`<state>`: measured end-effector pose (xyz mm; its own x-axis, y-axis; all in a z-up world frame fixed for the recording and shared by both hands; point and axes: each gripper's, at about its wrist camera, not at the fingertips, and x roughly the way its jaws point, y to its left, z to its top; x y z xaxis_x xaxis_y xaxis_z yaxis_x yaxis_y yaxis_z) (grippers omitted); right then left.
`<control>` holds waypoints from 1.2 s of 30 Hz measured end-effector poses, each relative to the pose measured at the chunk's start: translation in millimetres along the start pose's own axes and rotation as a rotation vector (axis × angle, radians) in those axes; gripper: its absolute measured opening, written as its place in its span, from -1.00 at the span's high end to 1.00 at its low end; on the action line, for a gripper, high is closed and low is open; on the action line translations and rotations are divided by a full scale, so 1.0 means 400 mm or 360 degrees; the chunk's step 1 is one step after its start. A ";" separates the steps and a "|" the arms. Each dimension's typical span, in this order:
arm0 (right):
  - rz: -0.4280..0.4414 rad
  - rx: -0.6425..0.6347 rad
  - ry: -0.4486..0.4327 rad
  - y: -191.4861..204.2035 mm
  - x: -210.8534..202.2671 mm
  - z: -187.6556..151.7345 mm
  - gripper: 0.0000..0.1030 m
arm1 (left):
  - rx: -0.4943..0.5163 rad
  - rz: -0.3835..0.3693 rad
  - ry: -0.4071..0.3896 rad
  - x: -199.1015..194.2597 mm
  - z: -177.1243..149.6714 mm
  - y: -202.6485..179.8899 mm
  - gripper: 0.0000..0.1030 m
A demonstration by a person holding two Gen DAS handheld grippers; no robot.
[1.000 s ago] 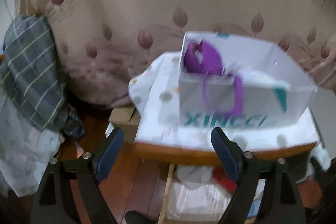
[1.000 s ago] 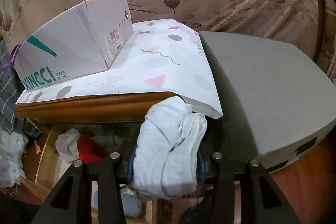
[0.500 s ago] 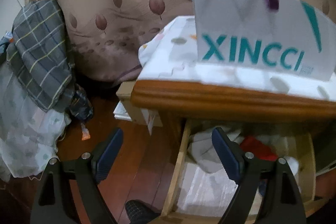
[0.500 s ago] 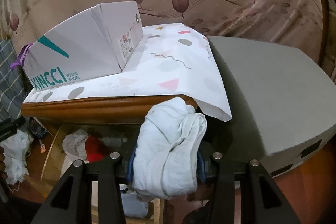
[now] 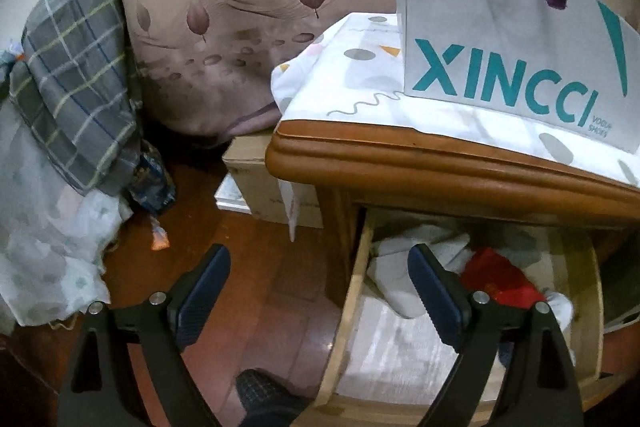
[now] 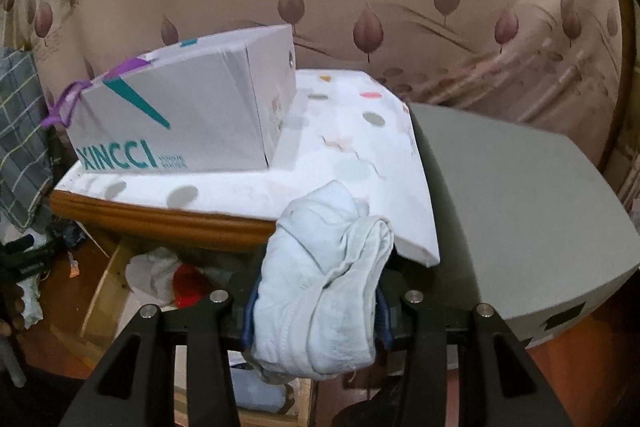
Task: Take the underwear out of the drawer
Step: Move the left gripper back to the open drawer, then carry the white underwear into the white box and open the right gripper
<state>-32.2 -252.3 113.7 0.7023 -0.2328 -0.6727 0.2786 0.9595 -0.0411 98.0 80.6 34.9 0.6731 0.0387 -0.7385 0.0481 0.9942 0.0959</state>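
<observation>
The wooden drawer [image 5: 348, 311] stands pulled out under the nightstand top [image 5: 440, 163]. White folded cloth [image 5: 400, 267] and a red piece [image 5: 500, 279] lie inside it. My left gripper [image 5: 316, 263] hovers over the drawer's left rail, its jaws opening with nothing between them. In the right wrist view my right gripper [image 6: 316, 307] is shut on bunched pale blue-white underwear [image 6: 320, 291], held above the drawer [image 6: 104, 291] near the nightstand's front edge.
A white XINCCI shoe box [image 5: 500, 39] with a purple ribbon sits on the patterned cloth [image 6: 352, 155] covering the nightstand. A grey mattress [image 6: 520, 211] lies to the right. Plaid fabric [image 5: 76, 83], a cardboard box [image 5: 272, 187] and wooden floor [image 5: 260, 267] are at the left.
The left gripper has dropped from the level of the shoe box to the open drawer and spread slightly wider. The right gripper has risen a little, still gripping the underwear.
</observation>
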 end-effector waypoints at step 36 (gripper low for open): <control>0.0184 -0.0253 -0.0003 0.242 0.102 0.508 0.13 | -0.0604 0.0162 0.0192 0.050 0.006 0.242 -0.72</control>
<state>156.6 -201.0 232.6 0.7248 -0.1195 -0.6785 0.0890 0.9928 -0.0798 117.8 177.2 31.2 0.5682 0.1276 -0.8129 -0.3050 0.9502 -0.0640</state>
